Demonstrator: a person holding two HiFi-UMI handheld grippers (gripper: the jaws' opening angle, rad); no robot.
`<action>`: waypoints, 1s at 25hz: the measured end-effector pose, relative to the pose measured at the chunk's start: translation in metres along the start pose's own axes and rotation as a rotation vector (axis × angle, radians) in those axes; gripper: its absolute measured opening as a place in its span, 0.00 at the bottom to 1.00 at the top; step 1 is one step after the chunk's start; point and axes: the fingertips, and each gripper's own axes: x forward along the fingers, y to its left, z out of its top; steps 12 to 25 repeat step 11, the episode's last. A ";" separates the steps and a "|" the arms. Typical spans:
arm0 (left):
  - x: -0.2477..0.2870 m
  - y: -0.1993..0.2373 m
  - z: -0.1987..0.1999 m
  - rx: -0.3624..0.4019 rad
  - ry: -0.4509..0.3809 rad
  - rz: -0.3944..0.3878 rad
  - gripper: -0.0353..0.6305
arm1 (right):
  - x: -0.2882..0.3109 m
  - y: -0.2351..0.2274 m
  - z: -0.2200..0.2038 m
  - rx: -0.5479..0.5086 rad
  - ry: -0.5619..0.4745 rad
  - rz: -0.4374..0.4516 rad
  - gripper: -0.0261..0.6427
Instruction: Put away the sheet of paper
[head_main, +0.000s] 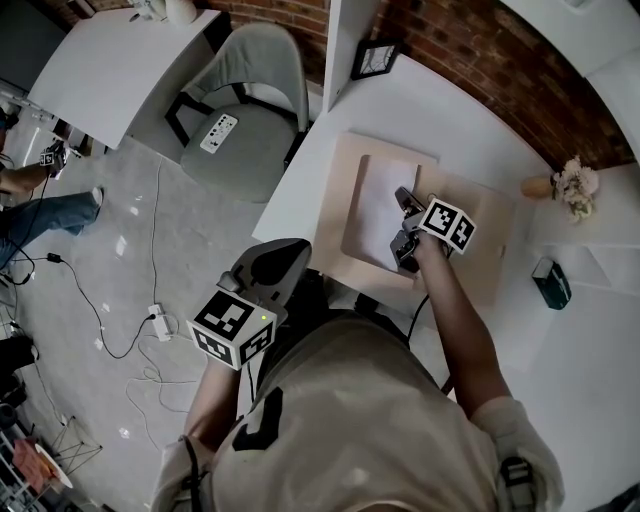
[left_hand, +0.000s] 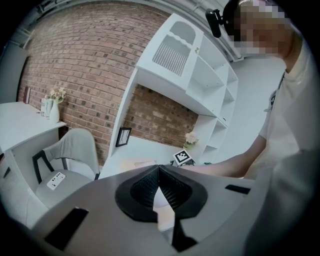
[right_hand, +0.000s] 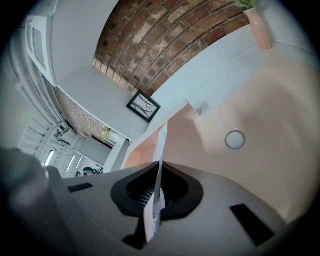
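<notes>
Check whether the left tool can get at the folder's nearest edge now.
Probably yes: the left tool hangs shut and empty off the desk, no object between it and the folder; the right tool grips the paper further in.

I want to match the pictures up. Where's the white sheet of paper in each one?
Head view: the white sheet of paper lies mid-picture on the beige folder, at the right gripper.
Left gripper view: too far to make out.
Right gripper view: the sheet edge-on, pinched between the jaws.
Shared landmark: the black picture frame.
</notes>
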 end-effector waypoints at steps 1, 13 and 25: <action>0.000 0.000 0.000 -0.001 -0.001 0.000 0.08 | 0.000 0.000 0.000 -0.001 0.001 -0.001 0.08; 0.001 0.001 -0.001 -0.006 -0.002 0.008 0.07 | 0.002 -0.003 -0.001 -0.002 0.004 -0.006 0.08; 0.001 0.001 -0.001 -0.006 -0.002 0.008 0.07 | 0.002 -0.003 -0.001 -0.002 0.004 -0.006 0.08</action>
